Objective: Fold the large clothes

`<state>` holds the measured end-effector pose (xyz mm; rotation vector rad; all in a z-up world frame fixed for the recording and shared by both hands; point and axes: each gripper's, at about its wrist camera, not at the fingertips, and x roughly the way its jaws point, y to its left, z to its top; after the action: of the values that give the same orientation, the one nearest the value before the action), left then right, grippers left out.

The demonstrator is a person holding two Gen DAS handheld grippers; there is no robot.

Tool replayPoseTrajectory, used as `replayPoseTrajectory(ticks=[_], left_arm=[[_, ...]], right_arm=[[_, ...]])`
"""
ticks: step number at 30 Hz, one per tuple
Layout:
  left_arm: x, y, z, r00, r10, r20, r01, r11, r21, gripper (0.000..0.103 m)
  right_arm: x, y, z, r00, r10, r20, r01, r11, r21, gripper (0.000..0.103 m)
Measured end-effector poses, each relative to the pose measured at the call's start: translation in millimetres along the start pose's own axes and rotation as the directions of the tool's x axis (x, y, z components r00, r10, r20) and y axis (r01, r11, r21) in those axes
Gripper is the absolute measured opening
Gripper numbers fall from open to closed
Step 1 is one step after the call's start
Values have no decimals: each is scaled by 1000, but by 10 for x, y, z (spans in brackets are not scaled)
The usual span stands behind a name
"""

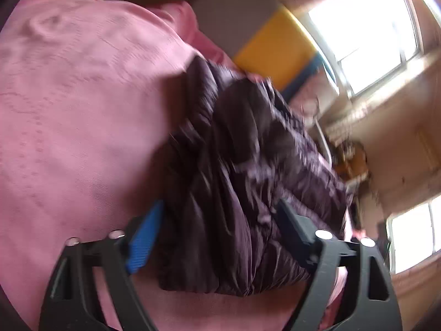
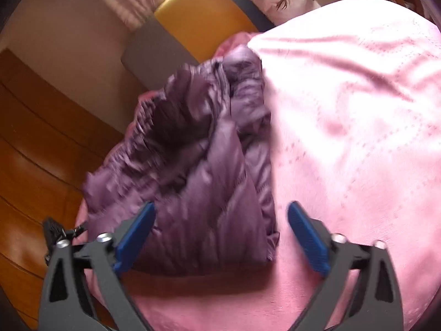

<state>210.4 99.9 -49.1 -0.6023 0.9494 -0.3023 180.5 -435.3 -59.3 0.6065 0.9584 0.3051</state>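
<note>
in the right wrist view we see the purple puffy jacket (image 2: 193,165) lying bunched on the pink bedspread (image 2: 344,110), in the centre and left of the frame. our right gripper (image 2: 220,237) has its fingers spread wide, and the jacket's near edge lies between them, closer to the left finger. in the left wrist view the left gripper (image 1: 217,234) is also wide, with the jacket (image 1: 242,179) filling the gap; whether it touches the fingers we cannot tell.
</note>
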Motion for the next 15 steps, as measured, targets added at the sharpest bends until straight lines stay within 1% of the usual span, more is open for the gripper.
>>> replayPoseTrajectory(ticks=[1, 2, 3, 4, 5, 7, 8, 11, 13, 15], left_arm=[[100, -58, -42, 999, 22, -34, -21, 999, 44, 46], [153, -106, -79, 998, 52, -40, -49, 996, 79, 43], [173, -155, -123, 997, 76, -33, -71, 990, 118, 35], [169, -172, -140, 996, 80, -31, -75, 988, 132, 27], [145, -178, -160, 996, 82, -30, -77, 987, 139, 24], [59, -159, -207, 997, 72, -29, -68, 987, 145, 16], [47, -150, -221, 997, 74, -32, -68, 987, 147, 15], [-41, -143, -324, 996, 78, -42, -70, 984, 162, 10], [-128, -149, -453, 996, 59, -63, -48, 984, 169, 7], [-224, -162, -626, 995, 64, -82, -47, 981, 189, 7]], right_arm=[[31, 19, -20, 1000, -17, -1, 17, 1000, -4, 62], [40, 42, -28, 1000, -21, 6, 21, 1000, -9, 50], [33, 64, -34, 1000, -17, 7, 17, 1000, -10, 46], [7, 86, -46, 1000, -15, 9, 15, 1000, -14, 38], [-23, 114, -63, 1000, -14, 8, 14, 999, -29, 29], [-84, 171, -110, 1000, -12, -2, 12, 998, -57, 21], [-125, 203, -145, 1000, -12, -8, 11, 997, -73, 19], [-290, 269, -290, 1000, -20, -21, 18, 993, -118, 18], [-402, 242, -384, 999, -15, -29, 12, 993, -118, 18], [-535, 188, -521, 999, -12, -43, 7, 993, -117, 18]])
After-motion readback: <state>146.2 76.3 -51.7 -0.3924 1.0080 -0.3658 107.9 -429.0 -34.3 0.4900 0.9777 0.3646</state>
